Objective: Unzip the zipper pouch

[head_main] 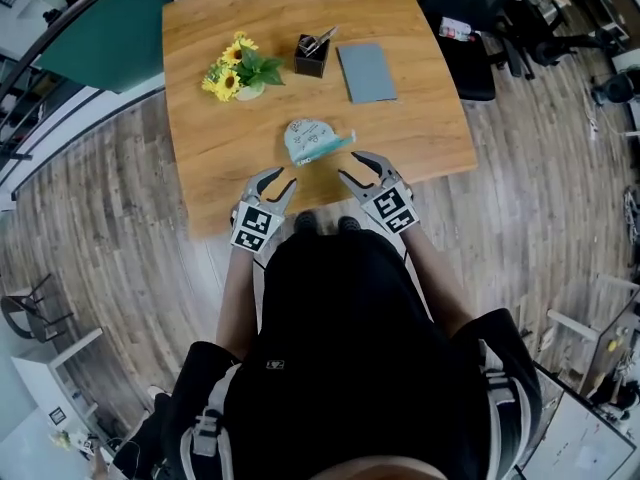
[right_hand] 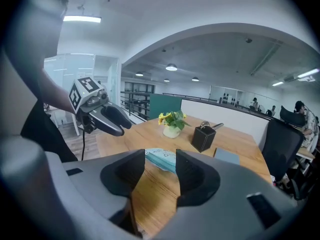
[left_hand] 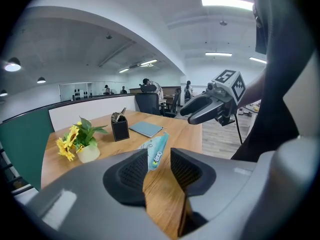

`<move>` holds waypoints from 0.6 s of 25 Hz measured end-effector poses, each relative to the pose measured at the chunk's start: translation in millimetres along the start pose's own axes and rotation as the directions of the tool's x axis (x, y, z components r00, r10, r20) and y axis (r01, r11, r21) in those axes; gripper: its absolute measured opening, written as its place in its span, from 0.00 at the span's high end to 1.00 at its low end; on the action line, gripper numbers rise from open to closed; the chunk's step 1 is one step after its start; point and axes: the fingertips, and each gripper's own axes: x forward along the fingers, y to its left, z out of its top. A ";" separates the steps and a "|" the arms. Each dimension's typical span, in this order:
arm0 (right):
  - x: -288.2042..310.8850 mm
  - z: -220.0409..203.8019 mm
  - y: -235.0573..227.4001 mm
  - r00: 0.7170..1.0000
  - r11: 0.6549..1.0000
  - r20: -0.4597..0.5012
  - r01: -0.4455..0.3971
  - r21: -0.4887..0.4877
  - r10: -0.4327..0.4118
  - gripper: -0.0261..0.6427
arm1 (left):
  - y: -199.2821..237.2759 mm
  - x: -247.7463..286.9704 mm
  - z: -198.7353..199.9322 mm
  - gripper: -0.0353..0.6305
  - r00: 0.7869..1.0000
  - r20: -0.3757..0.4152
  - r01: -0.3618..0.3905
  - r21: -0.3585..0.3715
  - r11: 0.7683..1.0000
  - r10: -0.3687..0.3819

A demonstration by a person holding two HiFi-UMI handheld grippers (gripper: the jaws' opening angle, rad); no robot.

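Item: zipper pouch [head_main: 315, 141] | Place: frame centre, flat on bench [head_main: 420, 128] | Handling: likely light, soft, limp; you pin one end and pinch the zip pull | Fingers: left gripper [head_main: 276, 182] and right gripper [head_main: 359, 170] both apart, empty, near it

Zipper pouch [head_main: 315, 141]: print and zipper pull too small to make out in head view. Left gripper [left_hand: 159, 159] jaws cover the pouch's lower end in its own view; right gripper [right_hand: 160, 156] jaws cover its near edge. Black holder [head_main: 311, 56] contents unclear. Background people [left_hand: 148, 85] tiny and blurred.
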 end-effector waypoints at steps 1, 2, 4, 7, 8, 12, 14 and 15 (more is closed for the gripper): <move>1.3 -0.4 0.7 1.000 1.000 -0.003 0.006 0.006 -0.006 0.67 | 0.6 1.9 -1.7 0.73 1.000 -0.003 0.010 0.005 1.000 -0.010; 2.6 -0.6 1.2 1.000 1.000 -0.005 0.014 0.012 -0.013 0.67 | 1.4 3.6 -3.0 0.73 1.000 -0.006 0.019 0.011 1.000 -0.019; 5.5 -1.2 2.8 1.000 0.999 -0.008 0.029 0.023 -0.029 0.68 | 2.9 6.9 -5.7 0.73 0.999 -0.012 0.039 0.024 0.999 -0.039; 10.6 -3.7 8.1 0.999 0.998 -0.014 0.048 0.043 -0.047 0.69 | 4.4 10.3 -12.4 0.74 0.997 -0.029 0.072 0.046 0.996 -0.071; 12.0 -4.3 9.9 0.998 0.997 -0.017 0.053 0.051 -0.052 0.69 | 5.2 11.5 -14.1 0.74 0.996 -0.034 0.083 0.053 0.995 -0.081; 15.9 -3.2 14.3 0.997 0.995 -0.022 0.074 0.068 -0.073 0.69 | 8.8 16.3 -16.7 0.75 0.992 -0.042 0.118 0.071 0.990 -0.115; 17.2 -3.7 15.2 0.996 0.993 -0.026 0.085 0.076 -0.083 0.69 | 9.3 19.7 -18.2 0.75 0.990 -0.048 0.133 0.083 0.988 -0.129; 17.7 -5.0 16.3 0.996 0.992 -0.029 0.091 0.082 -0.089 0.69 | 8.7 20.9 -19.5 0.75 0.989 -0.054 0.142 0.090 0.986 -0.138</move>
